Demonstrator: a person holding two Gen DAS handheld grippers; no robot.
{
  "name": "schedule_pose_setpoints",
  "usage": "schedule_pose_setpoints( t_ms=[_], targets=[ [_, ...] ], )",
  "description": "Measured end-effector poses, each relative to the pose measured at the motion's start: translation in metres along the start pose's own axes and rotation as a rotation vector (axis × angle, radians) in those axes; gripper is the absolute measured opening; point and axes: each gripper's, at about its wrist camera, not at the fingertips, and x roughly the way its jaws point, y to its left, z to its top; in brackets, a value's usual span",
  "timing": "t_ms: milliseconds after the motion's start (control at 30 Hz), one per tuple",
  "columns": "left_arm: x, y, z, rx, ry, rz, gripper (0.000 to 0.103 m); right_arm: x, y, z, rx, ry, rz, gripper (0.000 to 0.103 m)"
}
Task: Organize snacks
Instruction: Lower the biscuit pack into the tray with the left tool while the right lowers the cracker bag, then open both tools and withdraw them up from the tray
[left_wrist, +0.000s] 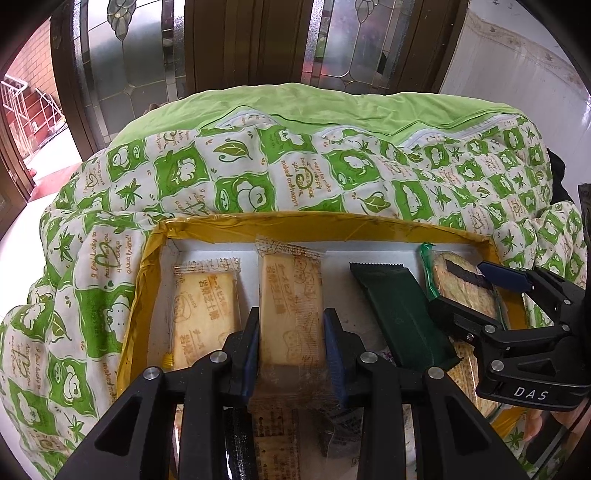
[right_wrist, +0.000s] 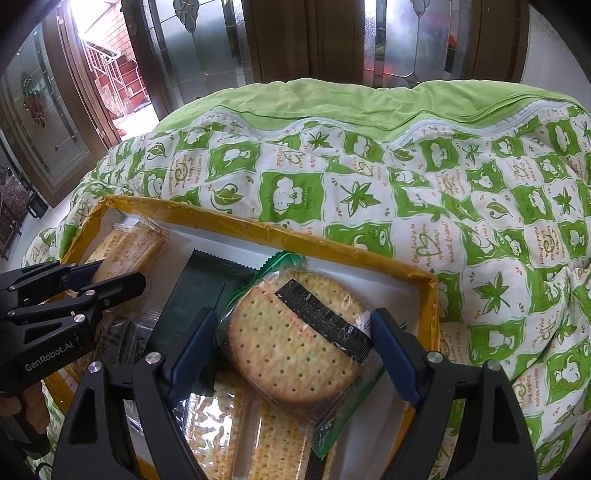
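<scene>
While the box (left_wrist: 162, 236) already holds one cracker pack and a green bar along its far wall, left gripper (left_wrist: 291, 343) pinches another cracker pack (left_wrist: 290, 306), right gripper (right_wrist: 295, 343) gapes around the round cracker pack (right_wrist: 295, 332); loose snacks remain nearer.

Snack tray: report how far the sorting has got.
Done: one cheese cracker pack and the dark green bar lie flat along the tray's far side. In hand: left claw grips a second cheese pack; right claw straddles the round cracker. Left: the packs piled nearer.
</scene>
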Motion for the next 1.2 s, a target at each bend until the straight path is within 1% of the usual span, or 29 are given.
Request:
schedule_pose_setpoints(
  t_ms=[600, 867, 900, 1067, 1100, 1167, 1200],
  targets=[
    [0.001, 0.005, 0.001, -0.013, -0.019, 0.000, 0.033, 0.005, 0.003, 0.001, 0.013, -0.024, 0.000, 0.085],
    [-0.002, 0.004, -0.001, -0.016, -0.024, 0.010, 0.036, 0.004, 0.004, 0.001, 0.018, -0.027, 0.002, 0.086],
    [-0.003, 0.004, -0.002, -0.016, -0.027, 0.011, 0.037, 0.004, 0.004, 0.001, 0.018, -0.030, 0.002, 0.086],
    [-0.006, 0.005, -0.005, -0.031, -0.037, 0.009, 0.057, 0.000, 0.005, -0.001, 0.017, -0.038, 0.000, 0.088],
    [-0.007, 0.005, -0.006, -0.030, -0.037, 0.001, 0.058, -0.001, 0.005, -0.001, 0.018, -0.040, 0.002, 0.090],
    [-0.010, 0.004, -0.008, -0.021, -0.042, 0.000, 0.063, -0.003, 0.004, -0.002, 0.026, -0.049, 0.002, 0.090],
    [-0.012, 0.003, -0.008, -0.017, -0.044, 0.001, 0.064, -0.005, 0.003, -0.002, 0.030, -0.052, 0.003, 0.090]
  ],
)
